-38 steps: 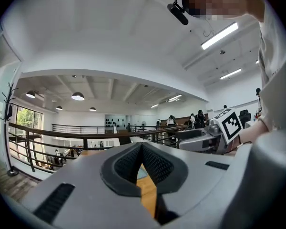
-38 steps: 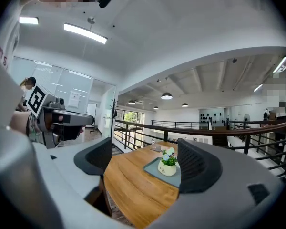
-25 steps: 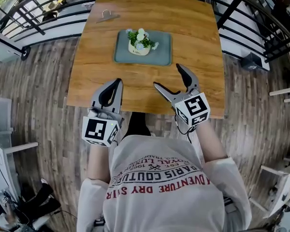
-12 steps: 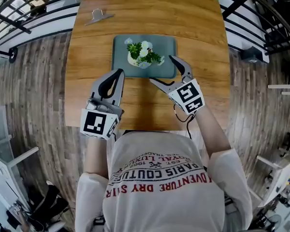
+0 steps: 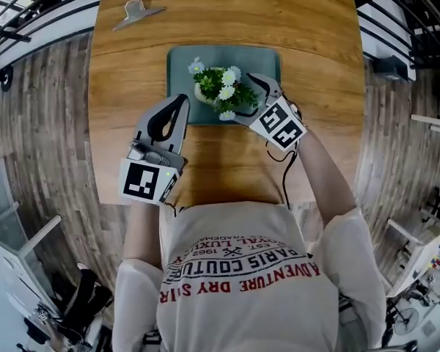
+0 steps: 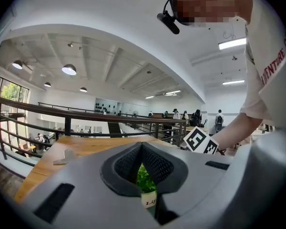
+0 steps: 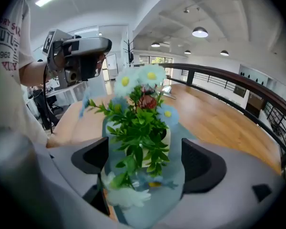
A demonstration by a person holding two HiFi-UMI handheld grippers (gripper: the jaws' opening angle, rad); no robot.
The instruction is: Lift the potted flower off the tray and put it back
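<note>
The potted flower (image 5: 218, 90), green leaves and pale blooms in a white pot, stands on the grey-green tray (image 5: 264, 57) in the middle of the wooden table. My right gripper (image 5: 243, 97) has come in from the right. Its jaws have just been opening further and stand wide on either side of the plant (image 7: 142, 123), with the pads clear of it. My left gripper (image 5: 180, 103) hovers at the tray's front left corner with its jaws shut and empty. The plant (image 6: 145, 180) shows just past its tips (image 6: 141, 147).
A metal clip (image 5: 136, 12) lies near the table's far left corner and also shows in the left gripper view (image 6: 66, 156). Bare wood (image 5: 227, 13) stretches behind the tray. Black railings (image 5: 29, 6) border the table over the plank floor.
Both grippers moved forward to the tray. The right one dropped and tilted down, so its jaws now flank the flower. The left one came up beside the tray's corner.
</note>
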